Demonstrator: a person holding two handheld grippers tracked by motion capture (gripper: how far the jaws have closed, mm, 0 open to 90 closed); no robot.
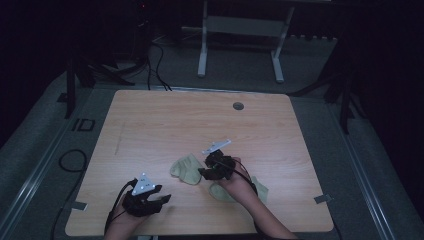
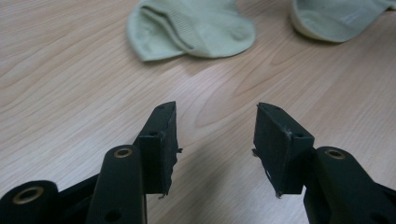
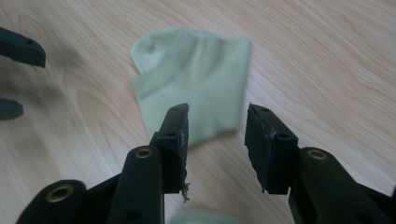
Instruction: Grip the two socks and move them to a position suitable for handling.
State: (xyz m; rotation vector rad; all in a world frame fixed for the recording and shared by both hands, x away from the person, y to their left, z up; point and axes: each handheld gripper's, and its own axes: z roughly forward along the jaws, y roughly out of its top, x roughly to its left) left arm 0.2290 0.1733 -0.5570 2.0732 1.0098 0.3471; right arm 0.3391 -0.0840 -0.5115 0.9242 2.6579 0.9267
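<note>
Two pale green socks lie on the wooden table (image 1: 150,120). One folded sock (image 1: 185,169) (image 2: 191,28) (image 3: 196,88) rests near the middle. The other sock (image 1: 240,192) (image 2: 336,18) lies to its right, partly under my right hand. My right gripper (image 1: 202,173) (image 3: 217,114) is open, low over the near edge of the folded sock, with nothing between its jaws. Near the front left edge my left gripper (image 1: 165,199) (image 2: 217,116) stands open and empty, pointing toward the socks over bare wood. Its black fingertips (image 3: 18,46) appear at the left of the right gripper view.
A round grey grommet (image 1: 238,106) sits near the table's far edge. Beyond the table stands a white metal frame (image 1: 202,50), with cables (image 1: 155,65) on the floor. The left and far parts of the tabletop are bare wood.
</note>
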